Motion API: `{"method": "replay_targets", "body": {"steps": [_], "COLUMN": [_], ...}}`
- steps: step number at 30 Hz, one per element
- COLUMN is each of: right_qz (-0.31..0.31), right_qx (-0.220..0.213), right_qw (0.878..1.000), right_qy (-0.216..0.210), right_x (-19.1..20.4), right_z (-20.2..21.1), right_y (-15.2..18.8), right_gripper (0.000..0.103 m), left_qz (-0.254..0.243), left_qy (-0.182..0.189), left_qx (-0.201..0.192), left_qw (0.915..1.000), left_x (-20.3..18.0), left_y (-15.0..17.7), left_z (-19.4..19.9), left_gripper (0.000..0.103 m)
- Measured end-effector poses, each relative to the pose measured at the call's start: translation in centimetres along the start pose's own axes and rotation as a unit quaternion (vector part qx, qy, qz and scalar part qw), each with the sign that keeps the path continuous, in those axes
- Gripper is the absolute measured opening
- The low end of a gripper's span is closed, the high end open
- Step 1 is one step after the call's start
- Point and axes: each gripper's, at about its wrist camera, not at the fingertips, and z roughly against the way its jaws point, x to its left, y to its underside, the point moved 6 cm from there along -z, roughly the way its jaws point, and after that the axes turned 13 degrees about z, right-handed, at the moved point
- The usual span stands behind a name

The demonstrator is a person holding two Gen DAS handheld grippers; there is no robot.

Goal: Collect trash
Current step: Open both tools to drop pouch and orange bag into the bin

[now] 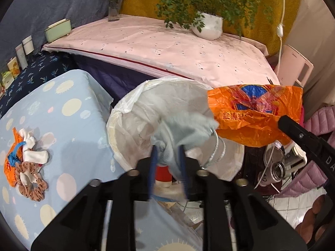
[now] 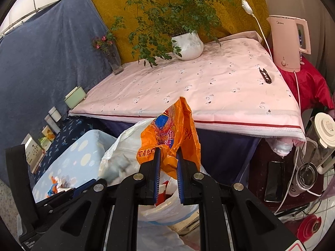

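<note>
In the left wrist view my left gripper (image 1: 167, 149) hangs over a bin lined with a white bag (image 1: 123, 125). A pale blue face mask (image 1: 184, 129) with white ear loops lies blurred and loose between the parted blue pads and spreads beyond their tips. My right gripper (image 2: 168, 152) is shut on a crumpled orange plastic bag (image 2: 167, 129), held up beside the bin's white liner (image 2: 117, 146). That orange bag (image 1: 251, 113) and the right gripper's black finger (image 1: 293, 129) show at the right of the left wrist view. The left gripper's black body (image 2: 62, 192) shows at the lower left of the right wrist view.
On the light blue dotted cover (image 1: 69, 125) lie an orange wrapper, white cloth bits (image 1: 31, 150) and a brown scrunchie (image 1: 31, 184). Behind is a pink-covered table (image 2: 209, 87) with a potted plant (image 2: 188, 44) and vase (image 2: 115, 62). A kettle (image 2: 289, 41), blender jar, phone and cords crowd the right.
</note>
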Motion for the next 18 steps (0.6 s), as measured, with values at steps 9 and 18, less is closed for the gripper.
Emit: {"method": "replay_targets", "body": {"steps": [9,18], "right_qz": [0.014,0.04], "right_qx": [0.002,0.006], "right_qw": [1.0,0.999], "right_qy": [-0.007,-0.02], "right_x": [1.2,4.5], "right_z": [-1.6,-2.8], "right_y": [-0.9,-1.1], "right_gripper": [0.014,0.02], "left_qz": [0.021,0.042], "left_qy": [-0.023,-0.044], "left_qx": [-0.024,-0.041], "left_qw": [0.9992,0.9973], "left_x": [1.8,4.6], "left_y": [-1.1,-1.7], "left_z": [0.0,1.2], "left_gripper": [0.048,0.056]}}
